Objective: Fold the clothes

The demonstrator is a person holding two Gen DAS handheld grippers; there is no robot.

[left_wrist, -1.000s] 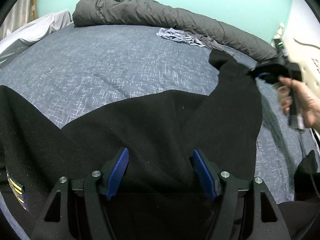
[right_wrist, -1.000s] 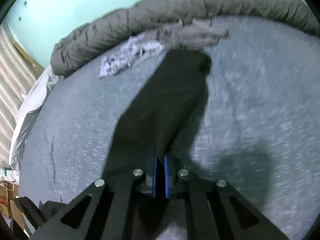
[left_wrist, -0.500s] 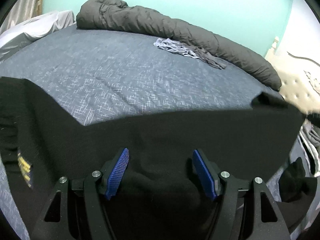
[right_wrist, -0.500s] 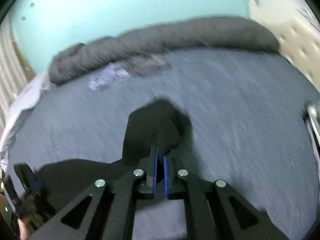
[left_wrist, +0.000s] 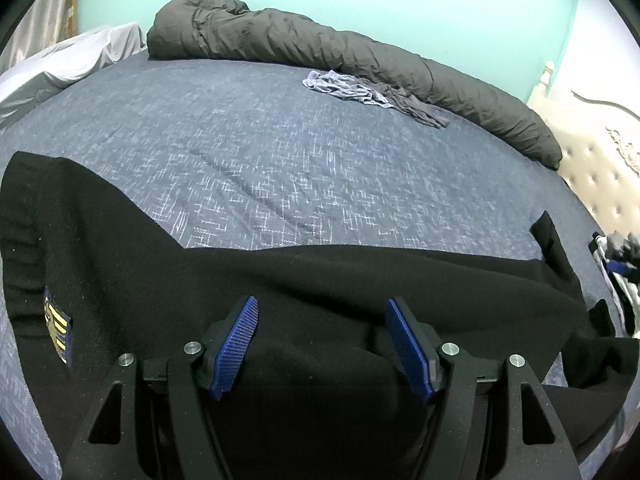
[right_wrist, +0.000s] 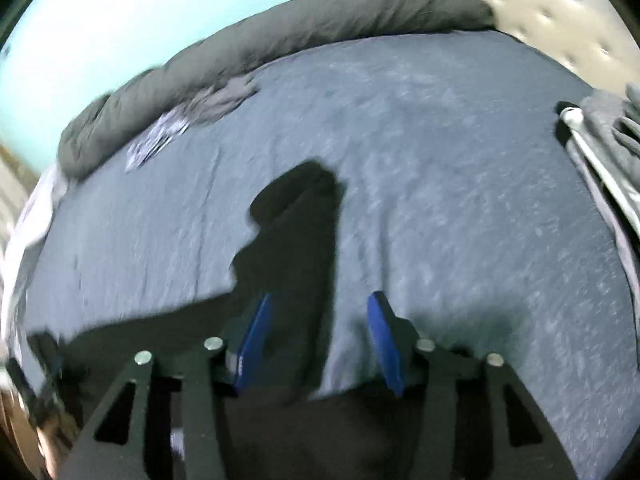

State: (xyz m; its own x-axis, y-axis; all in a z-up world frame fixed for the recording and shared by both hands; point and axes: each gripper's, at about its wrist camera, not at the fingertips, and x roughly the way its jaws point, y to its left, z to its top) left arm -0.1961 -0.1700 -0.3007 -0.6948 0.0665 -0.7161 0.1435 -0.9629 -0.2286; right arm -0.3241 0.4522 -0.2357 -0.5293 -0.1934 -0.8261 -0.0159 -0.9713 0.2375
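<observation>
At 8 o'clock in the left wrist view, a blue patch (left_wrist: pixel 59 334) with yellow bars sits on the black garment (left_wrist: pixel 320 292); no writing on it is legible. The garment lies spread across the near edge of the blue bed (left_wrist: pixel 280 160). The left tool (left_wrist: pixel 322 346) stands apart over the cloth, pads clear. The right tool (right_wrist: pixel 316 340) has just been opening; its 2 pads stand apart, with the garment's sleeve (right_wrist: pixel 296 232) lying between them toward 12 o'clock.

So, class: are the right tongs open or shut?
Open. The right tongs have just been opening; their blue pads stand apart, off the black garment.
</observation>
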